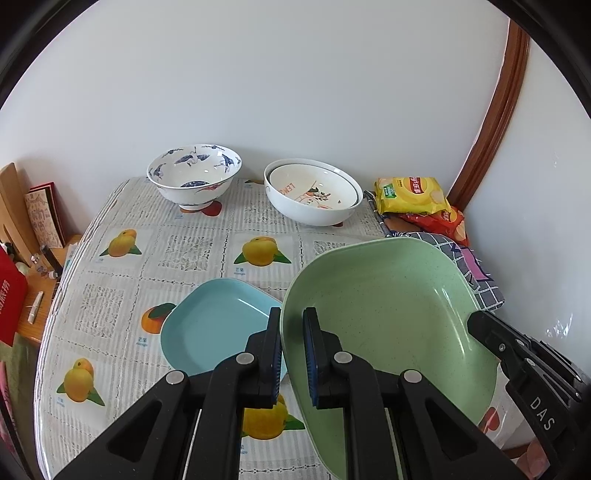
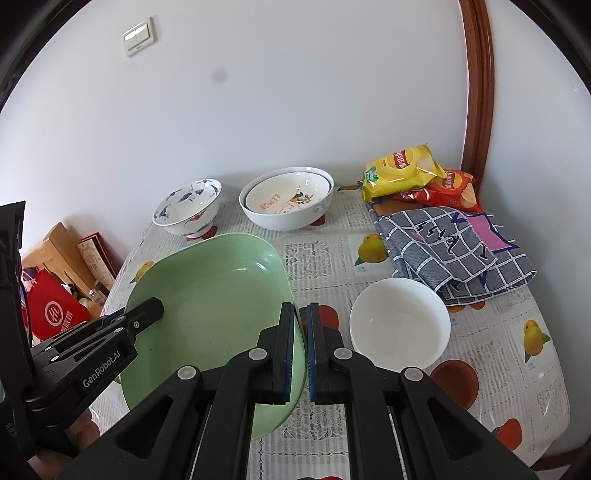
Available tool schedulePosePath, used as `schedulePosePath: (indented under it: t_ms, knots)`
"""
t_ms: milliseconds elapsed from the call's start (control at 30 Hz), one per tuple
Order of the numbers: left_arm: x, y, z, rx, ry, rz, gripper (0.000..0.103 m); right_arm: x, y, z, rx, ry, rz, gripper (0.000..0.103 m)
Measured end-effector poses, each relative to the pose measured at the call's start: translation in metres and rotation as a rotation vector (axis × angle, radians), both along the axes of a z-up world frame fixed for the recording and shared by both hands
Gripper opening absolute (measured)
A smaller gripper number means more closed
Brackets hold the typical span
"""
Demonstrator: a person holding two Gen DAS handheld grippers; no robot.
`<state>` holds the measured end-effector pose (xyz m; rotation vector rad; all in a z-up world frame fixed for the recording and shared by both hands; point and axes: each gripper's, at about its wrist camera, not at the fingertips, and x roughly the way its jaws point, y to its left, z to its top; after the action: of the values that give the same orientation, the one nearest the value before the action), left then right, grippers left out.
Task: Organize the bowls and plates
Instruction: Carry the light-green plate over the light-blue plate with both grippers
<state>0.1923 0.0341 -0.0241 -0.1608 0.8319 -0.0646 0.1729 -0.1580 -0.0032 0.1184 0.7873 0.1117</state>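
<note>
Left wrist view: left claw (image 1: 291, 354) and right claw (image 2: 301, 350) clamp green plate (image 1: 388, 314) rims.

Far edge blocked: crane bowl (image 1: 194, 176), nested bowls (image 1: 313, 192); right side: chip bags (image 2: 402, 170), checked cloth (image 2: 454, 251); middle tablecloth (image 1: 207, 243) free.

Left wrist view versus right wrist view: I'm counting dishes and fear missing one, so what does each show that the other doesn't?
Only the left wrist view shows the blue plate, lying on the tablecloth beside the green plate.

Only the right wrist view shows the plain white bowl and the wall switch.

Both show the green plate, gripped on opposite rims by the left tool and right tool, the crane-patterned bowl, the nested lemon bowls, the chip bags and the checked cloth.
</note>
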Motion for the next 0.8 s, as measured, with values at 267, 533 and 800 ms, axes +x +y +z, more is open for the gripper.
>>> schedulePosePath:
  t_ms: [267,533,800]
  knots:
    - [0.005,0.008,-0.003,-0.014,0.007,0.009,0.011,0.007,0.008,-0.002,-0.009,0.005,0.010,0.007]
    - [0.010,0.018,-0.007,-0.027,0.014,0.024,0.011,0.015,0.018,-0.004,-0.023,0.011,0.023,0.007]
    - [0.016,0.030,-0.017,-0.045,0.028,0.045,0.011,0.023,0.030,-0.010,-0.042,0.025,0.038,0.007]
